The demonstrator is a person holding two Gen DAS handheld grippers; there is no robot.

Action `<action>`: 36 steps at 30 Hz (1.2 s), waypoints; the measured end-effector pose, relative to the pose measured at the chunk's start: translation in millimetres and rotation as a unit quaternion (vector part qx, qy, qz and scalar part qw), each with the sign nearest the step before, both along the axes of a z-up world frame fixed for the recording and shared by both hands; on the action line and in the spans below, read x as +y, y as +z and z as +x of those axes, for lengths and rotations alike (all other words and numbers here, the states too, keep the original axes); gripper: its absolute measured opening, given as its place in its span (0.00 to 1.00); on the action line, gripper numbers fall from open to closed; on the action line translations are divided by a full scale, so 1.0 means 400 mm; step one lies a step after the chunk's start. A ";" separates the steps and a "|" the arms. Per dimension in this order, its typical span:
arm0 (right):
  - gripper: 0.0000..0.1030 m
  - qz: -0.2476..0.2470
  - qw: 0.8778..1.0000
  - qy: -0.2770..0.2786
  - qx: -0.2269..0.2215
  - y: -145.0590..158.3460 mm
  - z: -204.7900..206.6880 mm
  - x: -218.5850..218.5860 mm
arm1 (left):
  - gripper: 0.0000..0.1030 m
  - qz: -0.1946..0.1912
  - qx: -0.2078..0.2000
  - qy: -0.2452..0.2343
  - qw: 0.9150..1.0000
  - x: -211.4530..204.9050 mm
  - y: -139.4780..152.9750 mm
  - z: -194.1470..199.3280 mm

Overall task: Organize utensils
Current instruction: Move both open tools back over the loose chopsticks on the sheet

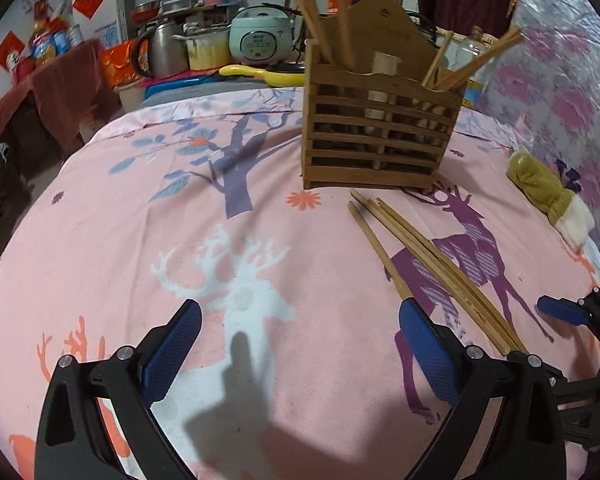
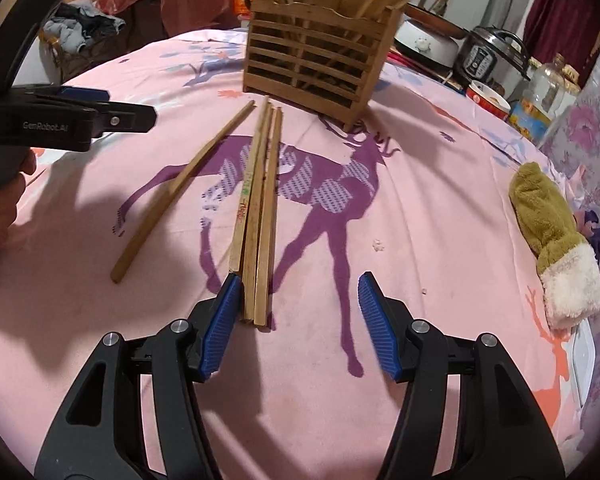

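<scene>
At the left side of the scene, the left claw [image 1: 300,356] is held wide apart and grasps nothing, hovering low over the counter [image 2: 440,184], which is draped in a pink cloth printed with deer. Its placement beside the work, not over it, suggests it is kept out of the way while the other claw does the picking. Just right of it, a single curved bamboo chopstick [image 2: 184,196] lies alone on the cloth, angled away from the rest. Next to that, a bundle of three straight bamboo chopsticks [image 2: 260,216] lies side by side, their far tips pointing toward the slatted brown wooden utensil holder [image 2: 316,60], which stands upright farther back and already contains several upright chopsticks in its compartments. The right claw [image 2: 296,328] is released and empty, lowered at the near ends of the bundle so that its left pad touches or nearly touches the outermost stick while the others sit within the gap. This alignment along the sticks' length is judged to be preparation for closing on them. At the far right, an olive plush mitten with a white cuff [image 2: 548,232] rests well apart from the utensils.
</scene>
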State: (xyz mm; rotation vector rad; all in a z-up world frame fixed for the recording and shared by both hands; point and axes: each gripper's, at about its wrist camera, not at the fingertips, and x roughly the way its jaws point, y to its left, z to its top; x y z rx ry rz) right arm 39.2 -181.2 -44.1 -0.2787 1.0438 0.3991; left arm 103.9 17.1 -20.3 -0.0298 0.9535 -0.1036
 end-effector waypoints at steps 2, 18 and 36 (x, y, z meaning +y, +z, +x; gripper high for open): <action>0.58 -0.005 1.000 -0.008 -0.003 -0.002 0.005 -0.003 | 0.94 0.000 0.000 0.000 1.000 -0.001 0.001 -0.001; 0.52 0.036 0.999 0.017 -0.003 0.020 0.012 0.014 | 0.94 0.020 -0.007 -0.008 1.000 -0.020 0.001 -0.006; 0.43 0.103 0.988 0.117 -0.001 0.043 -0.013 0.069 | 0.94 0.027 -0.004 -0.007 1.000 -0.022 -0.003 -0.005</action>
